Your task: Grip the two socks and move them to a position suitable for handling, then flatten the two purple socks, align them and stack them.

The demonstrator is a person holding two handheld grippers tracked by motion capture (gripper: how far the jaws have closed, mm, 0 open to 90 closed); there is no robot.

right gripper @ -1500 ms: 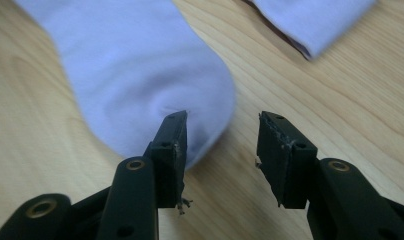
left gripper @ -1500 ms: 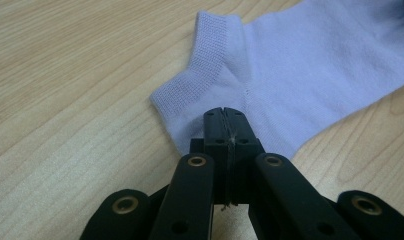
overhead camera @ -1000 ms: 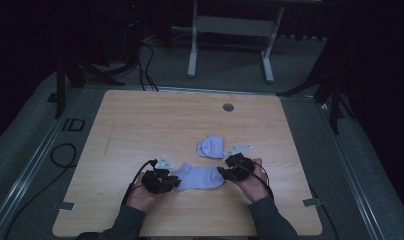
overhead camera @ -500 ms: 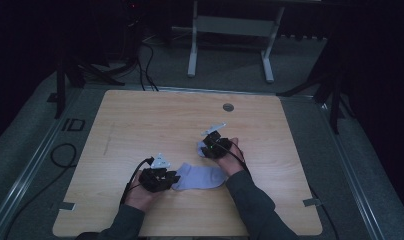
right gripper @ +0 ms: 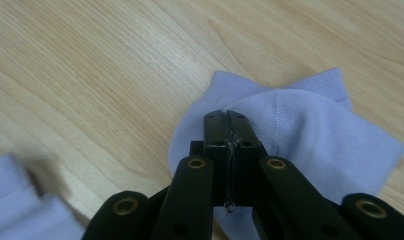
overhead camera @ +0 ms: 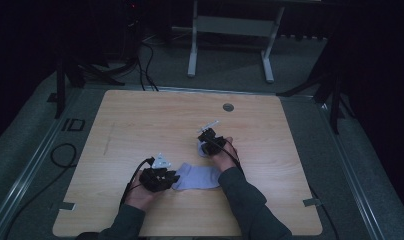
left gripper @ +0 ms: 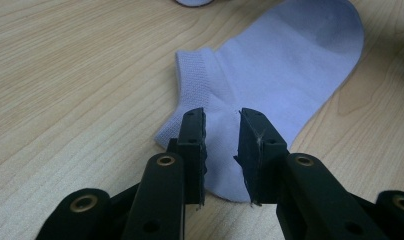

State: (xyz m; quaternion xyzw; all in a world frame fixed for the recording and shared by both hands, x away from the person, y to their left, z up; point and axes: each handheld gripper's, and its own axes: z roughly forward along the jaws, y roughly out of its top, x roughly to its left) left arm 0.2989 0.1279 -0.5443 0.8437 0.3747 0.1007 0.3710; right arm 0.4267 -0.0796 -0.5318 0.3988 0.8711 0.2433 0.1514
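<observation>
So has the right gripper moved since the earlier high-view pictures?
Yes. The right gripper has gone from the near sock up the table toward the round grommet, and its jaws have just closed on the far sock.

Soft ribbed-knit cloth socks (left gripper: 285, 65) lie on a smooth, matt wood-grain table (overhead camera: 140, 120).

Dim room, dark at the far side. Light wooden table (overhead camera: 140, 125) with a round grommet (overhead camera: 228, 107) near its far edge. Grey carpeted floor (overhead camera: 375, 165). White metal frame (overhead camera: 230, 30) beyond. Black cables (overhead camera: 145, 55) far left.
</observation>
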